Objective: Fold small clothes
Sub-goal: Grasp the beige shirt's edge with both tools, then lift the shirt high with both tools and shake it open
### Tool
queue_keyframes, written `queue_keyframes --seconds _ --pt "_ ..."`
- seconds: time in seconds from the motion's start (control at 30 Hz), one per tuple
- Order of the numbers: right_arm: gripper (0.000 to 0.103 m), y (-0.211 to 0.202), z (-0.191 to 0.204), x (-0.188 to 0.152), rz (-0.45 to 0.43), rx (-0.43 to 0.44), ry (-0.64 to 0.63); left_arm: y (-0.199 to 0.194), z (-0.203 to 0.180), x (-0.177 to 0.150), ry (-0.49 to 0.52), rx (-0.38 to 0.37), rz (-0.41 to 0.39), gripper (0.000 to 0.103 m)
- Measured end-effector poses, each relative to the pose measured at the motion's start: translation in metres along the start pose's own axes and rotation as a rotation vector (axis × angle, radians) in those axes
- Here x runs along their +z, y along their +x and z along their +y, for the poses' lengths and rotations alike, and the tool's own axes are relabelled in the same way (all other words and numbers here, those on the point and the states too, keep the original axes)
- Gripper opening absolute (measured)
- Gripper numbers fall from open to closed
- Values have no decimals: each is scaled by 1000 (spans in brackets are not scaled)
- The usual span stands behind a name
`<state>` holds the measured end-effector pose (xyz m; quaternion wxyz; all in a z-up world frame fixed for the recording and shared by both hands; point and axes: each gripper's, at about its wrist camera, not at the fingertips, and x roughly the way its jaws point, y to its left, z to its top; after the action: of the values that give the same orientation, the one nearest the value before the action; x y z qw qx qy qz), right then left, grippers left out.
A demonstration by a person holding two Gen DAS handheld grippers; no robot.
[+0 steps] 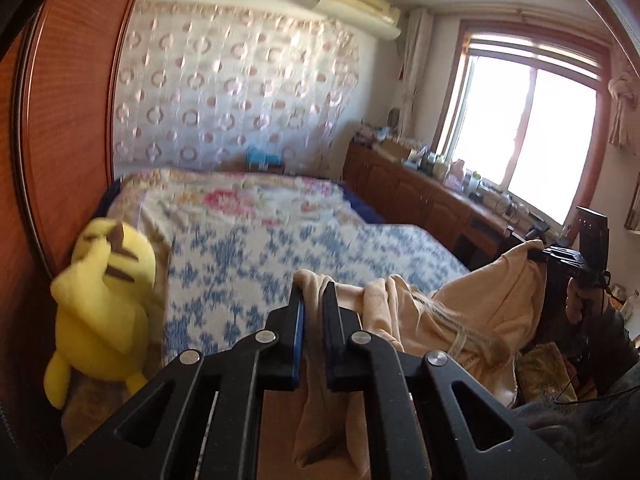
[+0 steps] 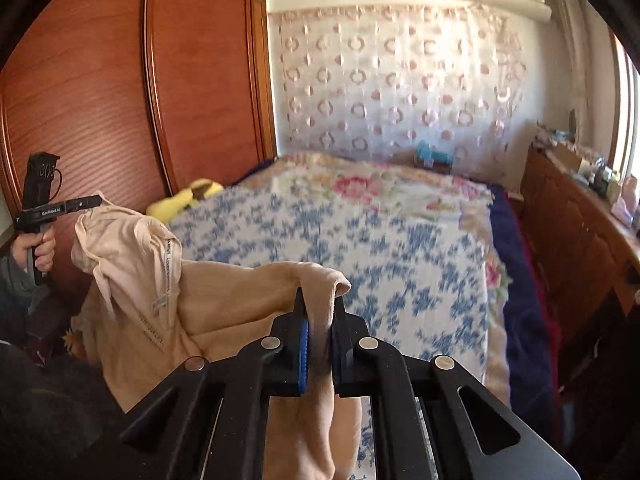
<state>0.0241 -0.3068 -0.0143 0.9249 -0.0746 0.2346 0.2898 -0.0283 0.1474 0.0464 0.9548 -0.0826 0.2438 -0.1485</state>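
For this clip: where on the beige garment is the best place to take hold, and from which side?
By its two upper edges, one per hand-held gripper, coming from the near side, as seen here. The left hand-held gripper and right hand-held gripper each pinch a bunched edge of the beige garment, so the cloth sags between them above the bed, ready to spread flat.

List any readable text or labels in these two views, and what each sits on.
Left gripper body, right wrist view: small white brand label, too small to read surely.
Beige garment: printed strip of lettering, too blurred to read.
Same garment, left wrist view: lettering blurred.
Nothing else legible.
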Motion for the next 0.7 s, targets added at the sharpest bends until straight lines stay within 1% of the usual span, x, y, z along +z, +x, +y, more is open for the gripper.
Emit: queue_keyframes --seconds 0.13,0.2,0.27,0.3,0.5,0.7 --pt "8 -40 6 16 -77 -24 -36 -25 -16 27 36 3 -101 8" --pt "8 -62 8 26 -124 -40 -48 -43 -21 41 51 2 -165 8" --pt "8 -85 8 36 -168 -53 -61 -54 -23 53 59 2 -211 8" --pt "8 -94 9 40 -187 -62 -69 -61 -25 61 71 18 -245 8" --pt "8 -147 11 64 -303 -106 -108 -81 -26 94 95 53 -352 8" --pt "8 -186 21 75 -382 -139 -144 -97 -24 111 92 66 -446 8"
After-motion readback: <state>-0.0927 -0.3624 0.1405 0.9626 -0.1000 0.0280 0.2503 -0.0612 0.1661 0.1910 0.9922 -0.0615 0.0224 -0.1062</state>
